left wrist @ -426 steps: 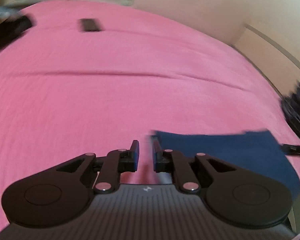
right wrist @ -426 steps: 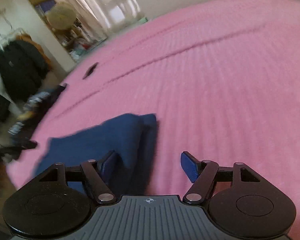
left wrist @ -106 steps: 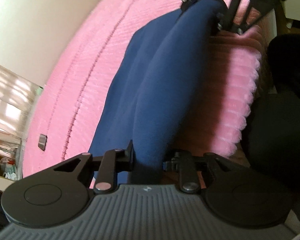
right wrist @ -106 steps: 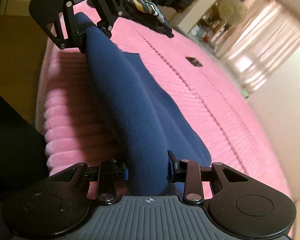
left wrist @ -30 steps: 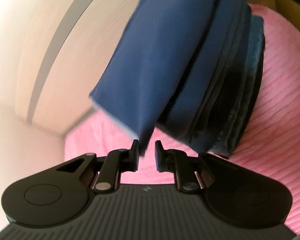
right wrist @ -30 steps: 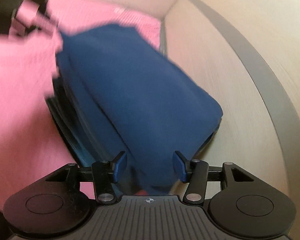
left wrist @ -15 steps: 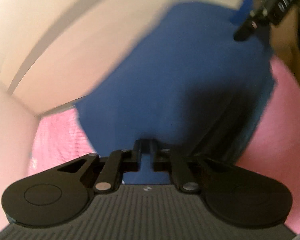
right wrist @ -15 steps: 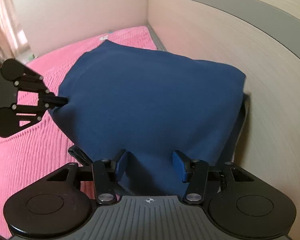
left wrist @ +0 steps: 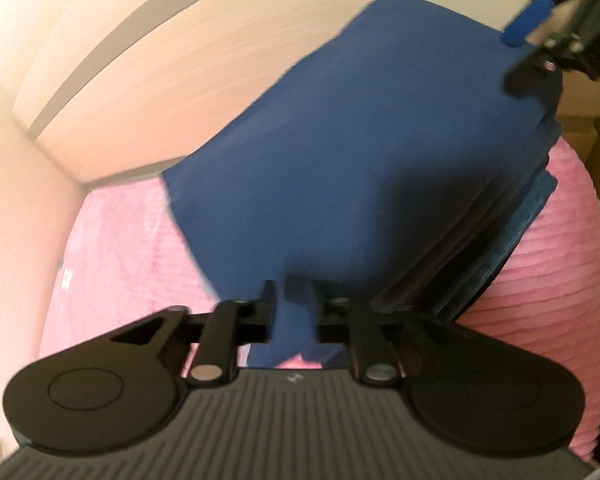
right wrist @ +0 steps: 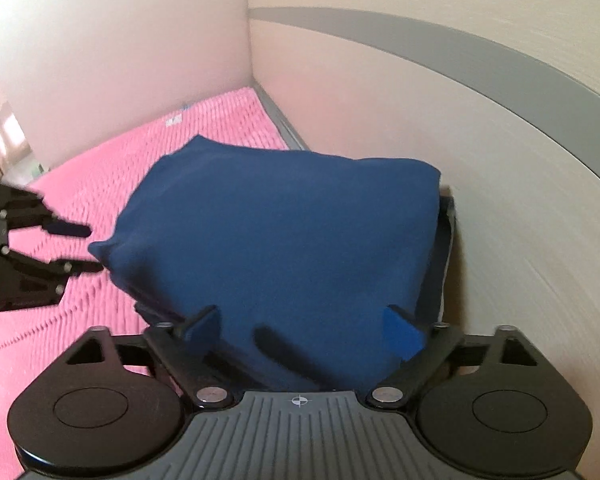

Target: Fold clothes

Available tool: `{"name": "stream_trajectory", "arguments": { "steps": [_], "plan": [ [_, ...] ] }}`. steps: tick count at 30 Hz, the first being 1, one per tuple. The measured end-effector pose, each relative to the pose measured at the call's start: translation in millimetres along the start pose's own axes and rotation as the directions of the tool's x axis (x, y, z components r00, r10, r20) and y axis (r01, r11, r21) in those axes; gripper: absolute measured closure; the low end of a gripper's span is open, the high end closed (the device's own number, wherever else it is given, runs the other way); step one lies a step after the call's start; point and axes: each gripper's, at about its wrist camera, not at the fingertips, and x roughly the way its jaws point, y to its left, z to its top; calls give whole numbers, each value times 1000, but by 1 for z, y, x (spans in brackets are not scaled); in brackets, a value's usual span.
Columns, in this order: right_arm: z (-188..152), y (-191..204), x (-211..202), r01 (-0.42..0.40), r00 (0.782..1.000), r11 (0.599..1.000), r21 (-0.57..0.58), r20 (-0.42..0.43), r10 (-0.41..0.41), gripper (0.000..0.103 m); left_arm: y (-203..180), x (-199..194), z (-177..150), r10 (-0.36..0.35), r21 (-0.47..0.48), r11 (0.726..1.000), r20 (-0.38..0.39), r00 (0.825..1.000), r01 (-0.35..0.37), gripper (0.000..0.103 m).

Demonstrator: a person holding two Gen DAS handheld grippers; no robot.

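A folded navy garment (left wrist: 360, 140) (right wrist: 284, 240) lies on top of a stack of dark folded clothes (left wrist: 512, 232) on the pink bed (right wrist: 100, 160), close to the headboard. My left gripper (left wrist: 282, 292) (right wrist: 94, 249) is at the garment's left corner. Its jaws are opening, a narrow gap with cloth edge still between them, not pinched. My right gripper (right wrist: 300, 328) (left wrist: 520, 60) stands at the garment's near edge. Its jaws are opening wide, the blue pads (right wrist: 400, 332) clear of the cloth on both sides.
A pale wooden headboard (right wrist: 460, 120) with a grey stripe rises directly behind the stack. A plain wall (right wrist: 120, 40) closes off the bed's far side. Pink ribbed blanket (left wrist: 120, 260) stretches to the left of the stack.
The left jaws, closed on the garment's corner half a second ago, have parted. The right jaws have spread wide off the cloth. The garment has settled onto the stack.
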Motion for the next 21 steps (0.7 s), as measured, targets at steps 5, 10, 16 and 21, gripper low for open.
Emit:
{"name": "stream_trajectory", "arguments": {
  "steps": [5,10,16,21],
  "plan": [
    [-11,4,0,32,999,998,45,-40,-30,1,15,-32,-21,-60,-229,972,-42,997,48,61],
    [-31,4,-11,65,993,993,94,-107,-55,0,19,-50,-49,-129,-491,867,-49,990,88,36],
    [-63,12,-50,103,993,943,315,-87,-80,0,17,-69,-77,-181,-670,734,-36,983,111,11],
    [-87,52,-90,113,993,930,351,-27,-111,0,4,-101,-98,-174,-694,707,16,985,137,7]
  ]
}}
